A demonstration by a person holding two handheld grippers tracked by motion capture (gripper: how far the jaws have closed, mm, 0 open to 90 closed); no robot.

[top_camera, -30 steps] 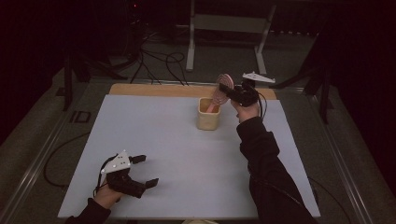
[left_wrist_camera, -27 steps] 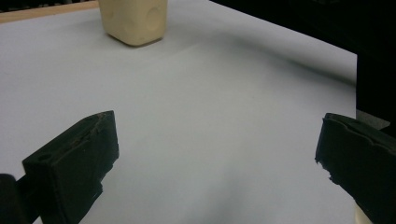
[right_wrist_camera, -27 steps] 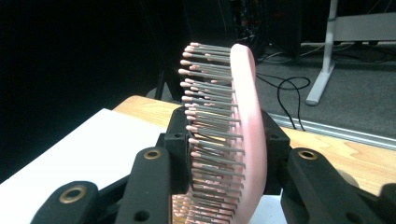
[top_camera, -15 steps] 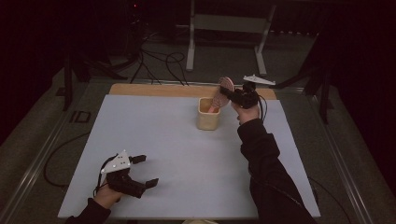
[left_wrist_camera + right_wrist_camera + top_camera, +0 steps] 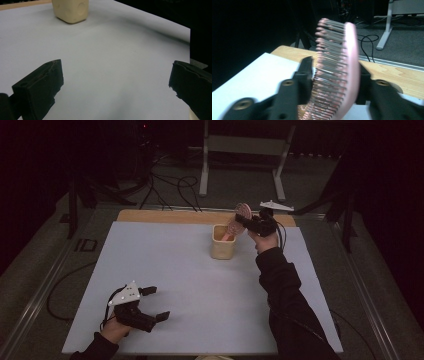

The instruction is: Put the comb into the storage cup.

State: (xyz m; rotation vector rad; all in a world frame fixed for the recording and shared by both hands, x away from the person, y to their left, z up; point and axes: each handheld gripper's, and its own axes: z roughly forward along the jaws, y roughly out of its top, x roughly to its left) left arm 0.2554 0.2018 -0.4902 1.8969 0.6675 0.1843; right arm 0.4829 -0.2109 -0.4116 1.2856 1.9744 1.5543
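A pink hairbrush (image 5: pixel 243 212) stands tilted with its handle down in a cream cup (image 5: pixel 223 245) at the back of the table. My right gripper (image 5: pixel 241 221) is at the brush head. Its jaws have just been opening and stand a little apart, one on the bristle side and one behind the pink back of the brush (image 5: pixel 342 75). The right gripper (image 5: pixel 335 71) looks slack on it. My left gripper (image 5: pixel 158 302) rests low near the front left edge, wide open with nothing between its jaws (image 5: pixel 116 82). It faces the cup (image 5: pixel 71 11).
A white sheet (image 5: pixel 175 270) covers the table, with a wooden strip (image 5: pixel 165 216) along its back edge. Cables and a metal stand (image 5: pixel 205 165) lie on the floor beyond. The person's dark sleeve (image 5: pixel 285 305) crosses the right side of the table.
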